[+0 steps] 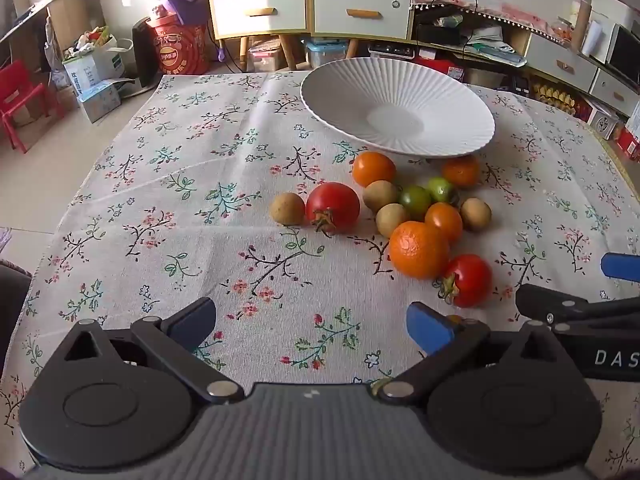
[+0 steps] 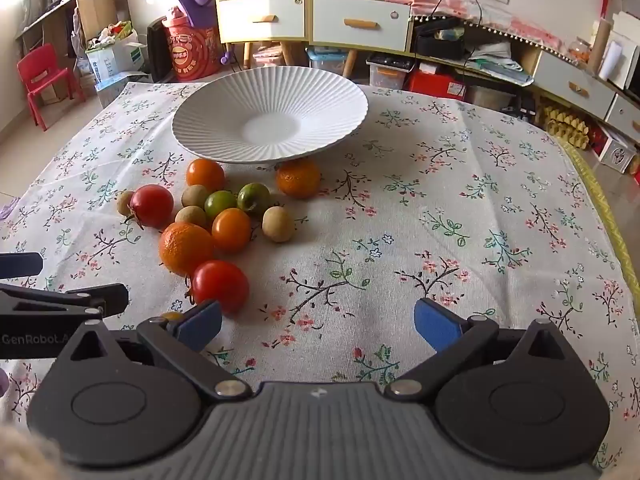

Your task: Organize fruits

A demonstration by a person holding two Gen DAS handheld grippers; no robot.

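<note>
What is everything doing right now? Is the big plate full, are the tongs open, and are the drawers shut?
White plate: empty, upright on the tablecloth.
Fruits: all loose on the cloth beside the plate, none in it.
Left tongs: open, holding nothing.
Right tongs: open, holding nothing.
Cabinet drawers: shut.
Tablecloth: spread flat, slightly creased.

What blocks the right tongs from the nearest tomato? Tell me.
Nothing visible. The right tongs stand open above bare tablecloth, and the nearest tomato lies just beyond the left pad, its near side uncovered.
</note>
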